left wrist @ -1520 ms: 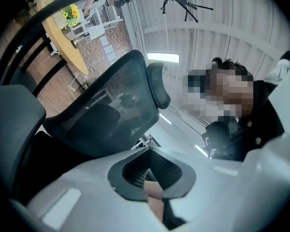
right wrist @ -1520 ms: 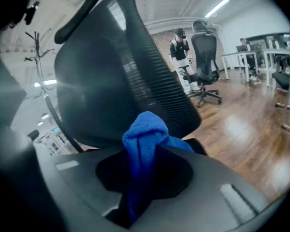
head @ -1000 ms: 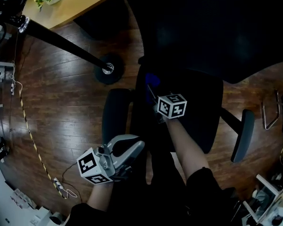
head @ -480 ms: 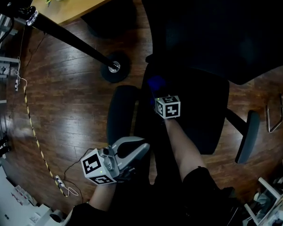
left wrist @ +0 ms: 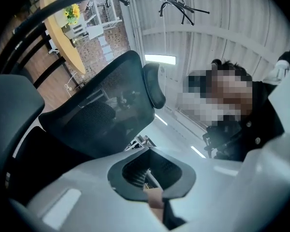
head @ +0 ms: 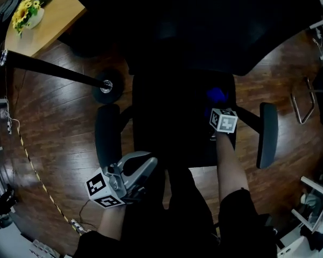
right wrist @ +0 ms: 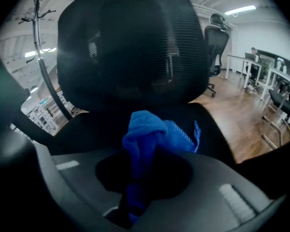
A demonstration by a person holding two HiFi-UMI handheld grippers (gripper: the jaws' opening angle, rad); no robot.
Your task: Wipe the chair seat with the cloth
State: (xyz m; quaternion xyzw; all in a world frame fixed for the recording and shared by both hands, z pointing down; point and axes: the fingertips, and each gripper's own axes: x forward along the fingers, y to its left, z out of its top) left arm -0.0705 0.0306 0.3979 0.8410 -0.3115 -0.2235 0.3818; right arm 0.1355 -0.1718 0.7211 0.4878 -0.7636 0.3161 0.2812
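While the right gripper reaches over the black chair seat, its jaws are clamped on a bunched blue cloth. The cloth lies over the seat's far right part, near the mesh backrest. Off the seat, beside the armrest on the person's left, the left gripper tilts upward, its jaws closed together with nothing between them. Yellow flowers stand on a desk at far left.
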